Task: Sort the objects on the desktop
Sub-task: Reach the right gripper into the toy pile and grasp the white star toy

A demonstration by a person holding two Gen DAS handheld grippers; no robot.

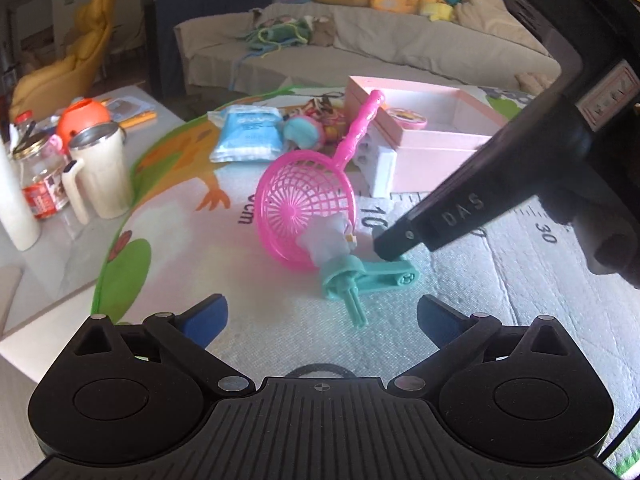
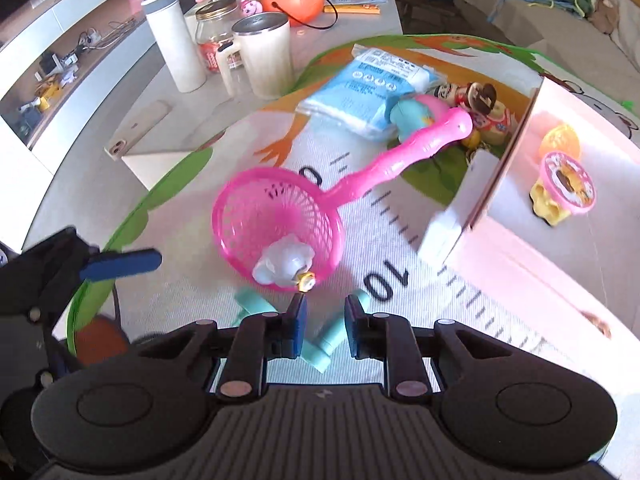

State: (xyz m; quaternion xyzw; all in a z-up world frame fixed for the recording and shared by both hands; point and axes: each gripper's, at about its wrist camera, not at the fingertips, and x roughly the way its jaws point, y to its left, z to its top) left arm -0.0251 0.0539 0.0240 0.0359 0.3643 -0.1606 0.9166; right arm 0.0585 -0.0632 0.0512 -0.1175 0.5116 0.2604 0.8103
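— Around the toy?
— Pink net scoop (image 1: 306, 204) mid-frame, rim touching the teal toy (image 1: 360, 276); pale figure (image 1: 326, 236) resting in the scoop. Pink box (image 1: 432, 136) upper right, blue packet (image 1: 246, 134) above, cream mug (image 1: 102, 168) at left.
— And the claws?
— Left claw (image 1: 322, 314) spread wide, bottom of frame, just short of the toy. Right claw (image 2: 325, 322) nearly together, straddling the teal toy's handle (image 2: 330, 340); clamped or not, cannot tell.

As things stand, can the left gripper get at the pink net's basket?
Probably yes. The left gripper is open, and the pink net lies ahead of it; only the teal toy under the right gripper sits partly between.
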